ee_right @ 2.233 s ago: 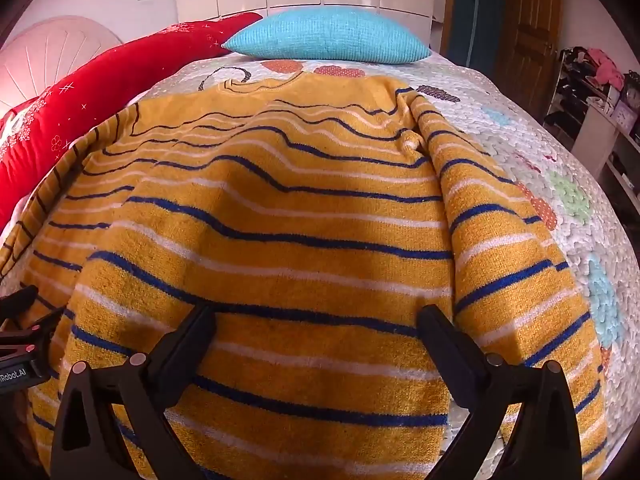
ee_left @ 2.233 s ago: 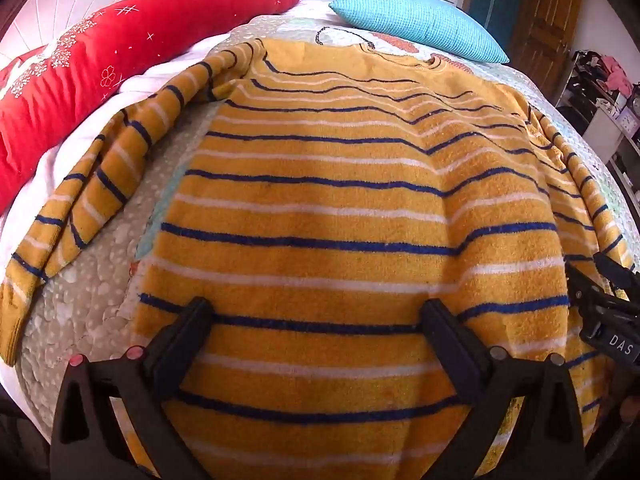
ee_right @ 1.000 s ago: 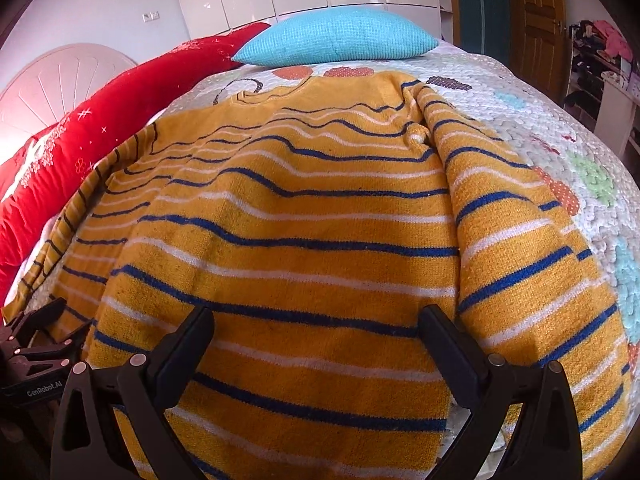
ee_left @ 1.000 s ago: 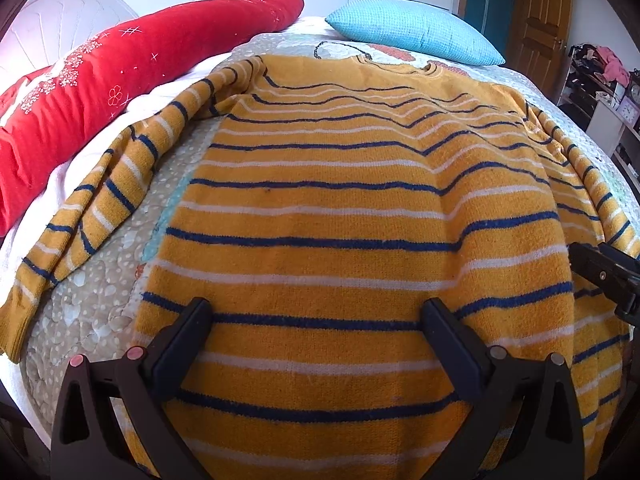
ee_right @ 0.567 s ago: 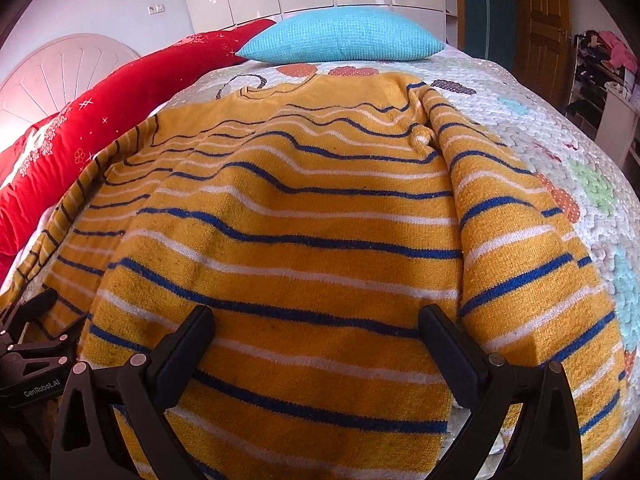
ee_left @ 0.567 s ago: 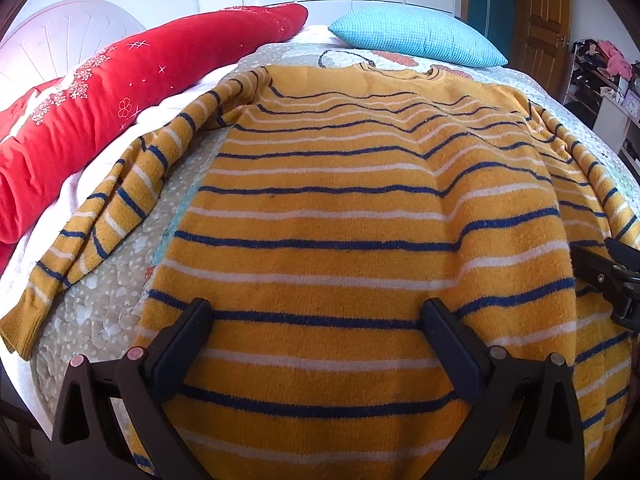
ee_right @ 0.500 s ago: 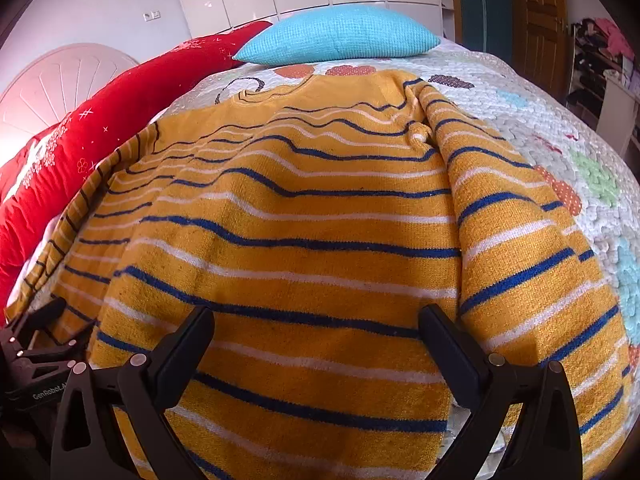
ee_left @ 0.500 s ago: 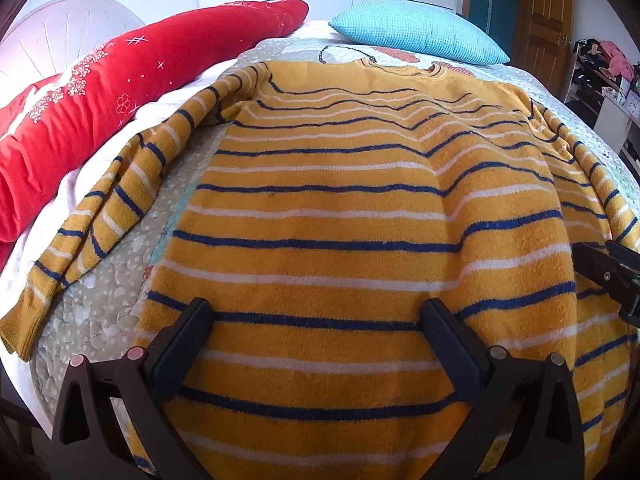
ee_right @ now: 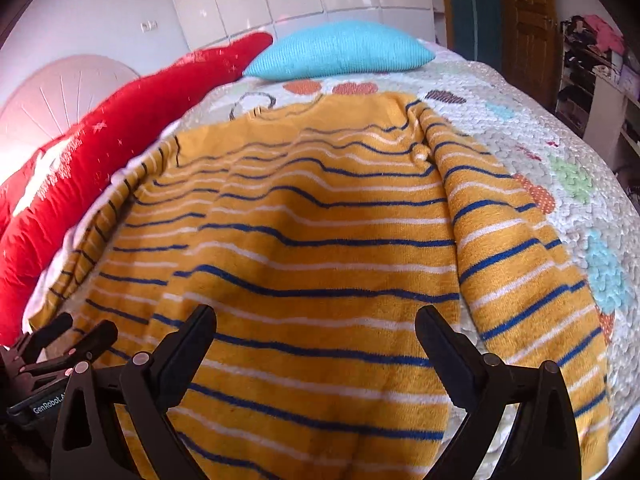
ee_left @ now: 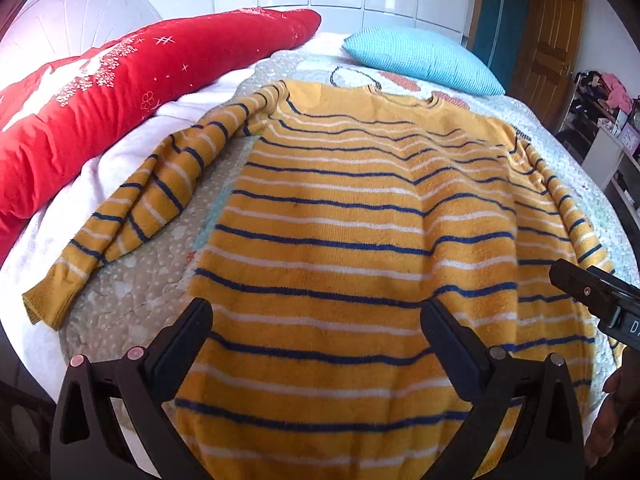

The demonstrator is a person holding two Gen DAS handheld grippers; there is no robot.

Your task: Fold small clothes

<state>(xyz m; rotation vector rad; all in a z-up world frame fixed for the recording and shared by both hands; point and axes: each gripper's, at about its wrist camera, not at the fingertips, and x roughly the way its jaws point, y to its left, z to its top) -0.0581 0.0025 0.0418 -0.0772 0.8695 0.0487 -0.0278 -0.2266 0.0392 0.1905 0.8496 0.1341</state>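
Note:
A yellow sweater [ee_left: 344, 216] with blue and white stripes lies flat on the bed, neck away from me. It also shows in the right wrist view [ee_right: 304, 248]. Its left sleeve [ee_left: 148, 200] spreads out to the left; its right sleeve [ee_right: 516, 240] lies along the body's right side. My left gripper [ee_left: 316, 320] is open above the sweater's lower left part, holding nothing. My right gripper [ee_right: 316, 324] is open above the lower right part, holding nothing. Each gripper shows at the edge of the other's view.
A long red pillow [ee_left: 120, 92] lies along the bed's left side and a blue cushion [ee_left: 420, 60] at the far end. The patterned quilt [ee_right: 560, 152] lies under the sweater. A wooden door [ee_left: 552, 40] and shelves [ee_right: 592, 68] stand at the right.
Both grippers have drawn back and risen a little from the sweater, so more of the bed and left sleeve shows. Both stay open. The sweater has not moved.

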